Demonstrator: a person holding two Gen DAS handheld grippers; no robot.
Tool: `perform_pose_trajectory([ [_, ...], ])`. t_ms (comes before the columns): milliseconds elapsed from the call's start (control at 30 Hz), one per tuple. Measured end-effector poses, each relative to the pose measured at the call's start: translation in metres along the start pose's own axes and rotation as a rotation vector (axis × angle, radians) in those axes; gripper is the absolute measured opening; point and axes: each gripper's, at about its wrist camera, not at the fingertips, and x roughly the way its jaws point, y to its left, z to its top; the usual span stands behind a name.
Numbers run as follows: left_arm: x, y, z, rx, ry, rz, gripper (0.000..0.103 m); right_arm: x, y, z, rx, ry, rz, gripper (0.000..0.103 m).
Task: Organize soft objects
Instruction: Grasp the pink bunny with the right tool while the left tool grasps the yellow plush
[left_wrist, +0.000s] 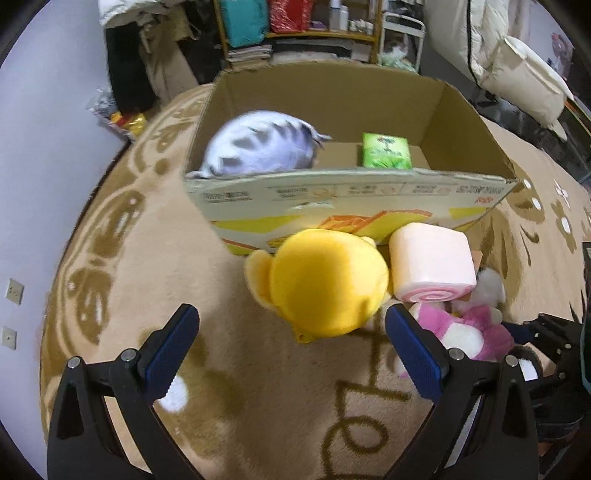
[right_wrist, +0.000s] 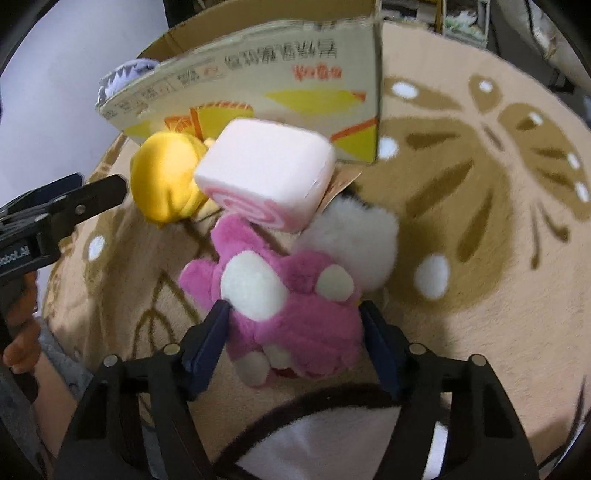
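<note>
The left claw (left_wrist: 291, 334) stands with its blue-padded fingers wide apart and nothing between them. Just ahead of it, slightly toward its right finger, lies the yellow plush (left_wrist: 325, 282) on the tan patterned rug (left_wrist: 147, 258), not touching either pad. Farther ahead stands the open cardboard box (left_wrist: 351, 199); inside it, ahead and to the left, rests a grey striped plush (left_wrist: 262, 147), and ahead to the right a green packet (left_wrist: 386, 150). The pink swirl-roll cushion (left_wrist: 430, 262) lies ahead-right of this claw, touching the yellow plush.

The right claw (right_wrist: 295, 328) has its fingers spread around the pink plush (right_wrist: 295, 317), which sits between the pads; both pads look pressed into or against its fur, though whether they grip it firmly cannot be told. Beyond the pink plush, a white fluffy toy (right_wrist: 362, 236) lies ahead-right, and the swirl roll lies straight ahead, overlapping both.
</note>
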Motion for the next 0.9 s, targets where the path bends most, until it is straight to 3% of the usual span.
perform_pose_trajectory([
  [433,0.042,-0.016,0.007,0.041,0.074,-0.056,0.1,0.015,-0.018,0.009,0.009,0.016,0.052,0.073],
  [767,0.066,-0.018,0.008,0.012,0.1,-0.048,0.099,0.016,-0.016,0.008,-0.011,0.016,0.046,0.067],
  [900,0.071,-0.016,0.008,-0.015,0.108,-0.084,0.085,0.016,-0.014,0.009,-0.019,0.016,0.038,0.066],
])
